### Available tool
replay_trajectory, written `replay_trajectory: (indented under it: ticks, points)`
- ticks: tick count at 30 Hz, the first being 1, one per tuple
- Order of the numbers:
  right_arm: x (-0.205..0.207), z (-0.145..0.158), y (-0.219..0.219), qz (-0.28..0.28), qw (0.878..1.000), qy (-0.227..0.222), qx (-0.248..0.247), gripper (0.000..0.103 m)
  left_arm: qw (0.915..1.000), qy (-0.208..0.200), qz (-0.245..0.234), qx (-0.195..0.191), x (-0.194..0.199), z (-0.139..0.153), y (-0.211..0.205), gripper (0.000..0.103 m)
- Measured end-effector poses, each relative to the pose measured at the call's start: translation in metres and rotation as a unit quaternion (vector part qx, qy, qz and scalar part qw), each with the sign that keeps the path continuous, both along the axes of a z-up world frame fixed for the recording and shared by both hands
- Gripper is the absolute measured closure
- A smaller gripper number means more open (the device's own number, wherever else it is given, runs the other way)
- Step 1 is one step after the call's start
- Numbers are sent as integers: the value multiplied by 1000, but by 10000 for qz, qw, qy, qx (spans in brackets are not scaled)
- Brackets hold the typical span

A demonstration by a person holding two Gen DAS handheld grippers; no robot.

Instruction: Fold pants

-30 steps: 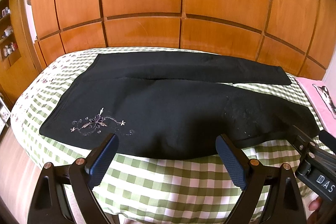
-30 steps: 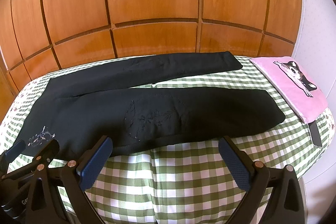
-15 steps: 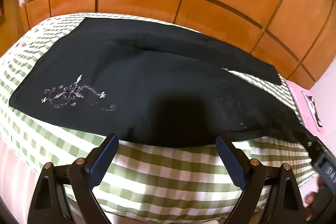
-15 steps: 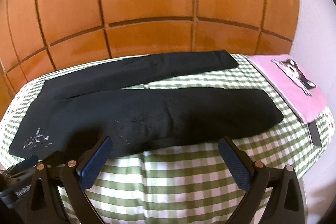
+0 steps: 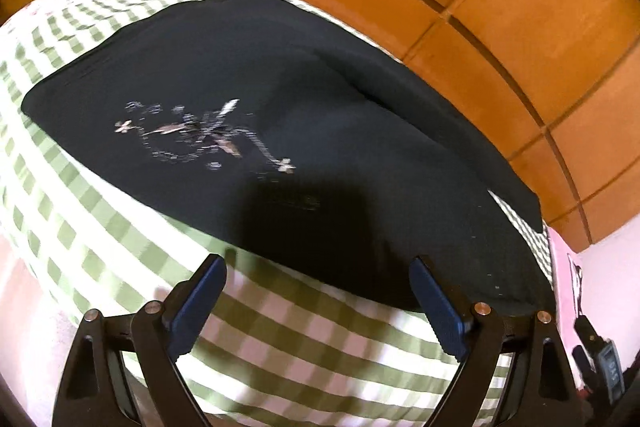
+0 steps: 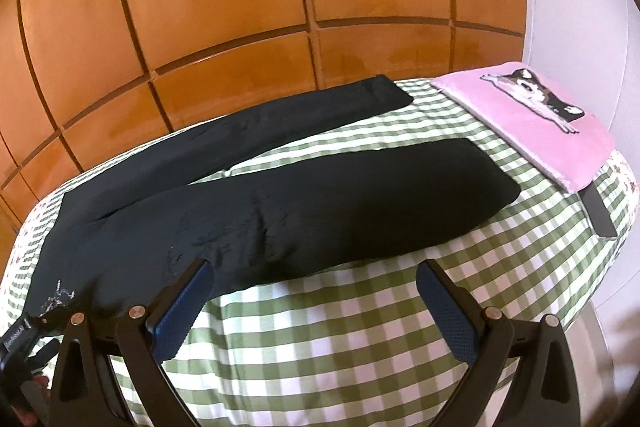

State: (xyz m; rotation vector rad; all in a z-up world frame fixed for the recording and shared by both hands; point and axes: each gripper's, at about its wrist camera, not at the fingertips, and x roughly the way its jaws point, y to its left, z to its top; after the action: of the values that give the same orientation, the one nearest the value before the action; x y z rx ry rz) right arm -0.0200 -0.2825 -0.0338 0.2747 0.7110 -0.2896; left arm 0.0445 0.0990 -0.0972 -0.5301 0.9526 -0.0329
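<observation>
Black pants point(image 5: 312, 131) lie flat on a green-and-white checked bed point(image 5: 280, 339), waist at the left with a silver floral embroidery point(image 5: 200, 135). Both legs run to the right and are spread apart point(image 6: 320, 203). My left gripper point(image 5: 318, 269) hovers open just short of the near edge of the pants by the hip, nothing between its blue pads point(image 5: 196, 311). Lower on the near leg, my right gripper point(image 6: 314, 273) is open too; its left pad point(image 6: 180, 311) reaches the hem edge of the leg and holds nothing.
A pink cushion with a dog picture point(image 6: 536, 123) lies at the right end of the bed, with a dark flat strip point(image 6: 598, 213) beside it. Wooden wardrobe panels point(image 6: 240, 7) stand close behind the bed. A white wall point(image 6: 580, 7) is at the right.
The left gripper has dropped, rolled and moved left toward the embroidered hip, so the pants fill more of its view. The right gripper has edged nearer the near leg. Both stay open.
</observation>
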Motion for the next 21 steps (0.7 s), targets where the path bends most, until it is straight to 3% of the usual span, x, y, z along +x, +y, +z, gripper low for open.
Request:
replay_trajectory:
  ticks: [3,6,11,14,17,21]
  points:
    - [-3,0,-8,-78,9999,-117,-92,0,10000,58,-64,-13,-1,-5,10,11]
    - [-1,-6,-23,-81,9998,-120,141,0,9998,-52,70,-151,-5,-5,26,11]
    - [-6,-27,-64,-433,9940,180,985,0,9967,-244,703,-333,-9,-9,63,11]
    - [-14,-39,-92,-795,9858,248,1456,11,9922,-298,1084,-538,-15,-16,83,11]
    - [-21,-51,-117,-1104,9762,236,1852,13,9902,-444,1128,-698,-21,-16,95,9]
    - [-24,-62,-140,-1247,9668,62,2229,15,9929,-524,958,-477,-21,-15,95,5]
